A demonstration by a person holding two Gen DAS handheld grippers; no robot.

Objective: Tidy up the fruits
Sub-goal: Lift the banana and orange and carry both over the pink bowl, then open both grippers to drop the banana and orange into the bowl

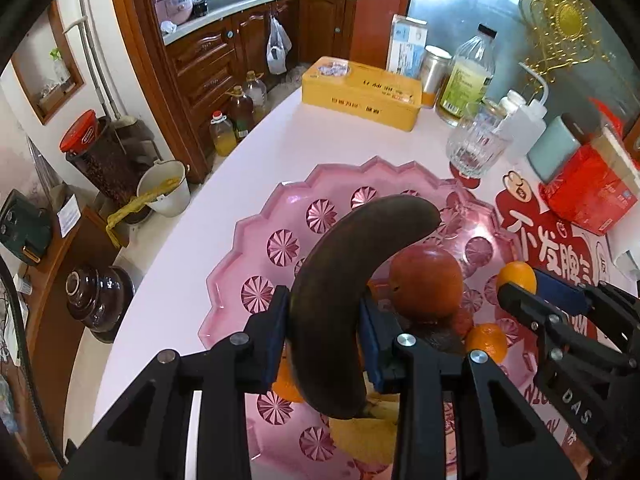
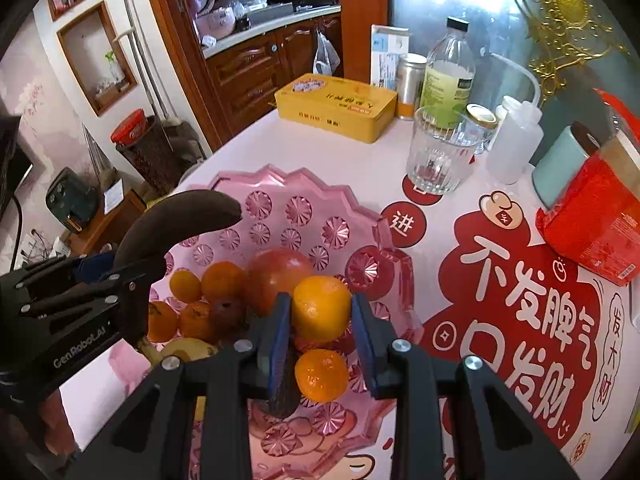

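Left wrist view: the left gripper [image 1: 324, 336] has its jaws clamped on the middle of a dark, overripe banana [image 1: 344, 280]. The banana's long axis runs away from the jaws and curves to the right at its far tip, hanging above the pink glass tray [image 1: 256, 224]. Just right of the jaws, lower down in the tray, sits a red apple [image 1: 426, 284], with 2 small oranges beyond it. The banana's near end drops behind the jaws, and the yellow fruit under it is partly hidden, so I cannot name it.

Right wrist view: the right gripper [image 2: 320, 320] has its jaws closed against an orange [image 2: 321, 307], both pads touching its sides, above the tray's right half. A second orange [image 2: 322, 374] lies below, between the jaws and nearer the camera. The apple and a cluster of oranges sit just ahead and left of the jaws.

Judgement: both fruits look ready to be set down, and the left jaws are nearer the tray's bare far side, which suits the long banana.
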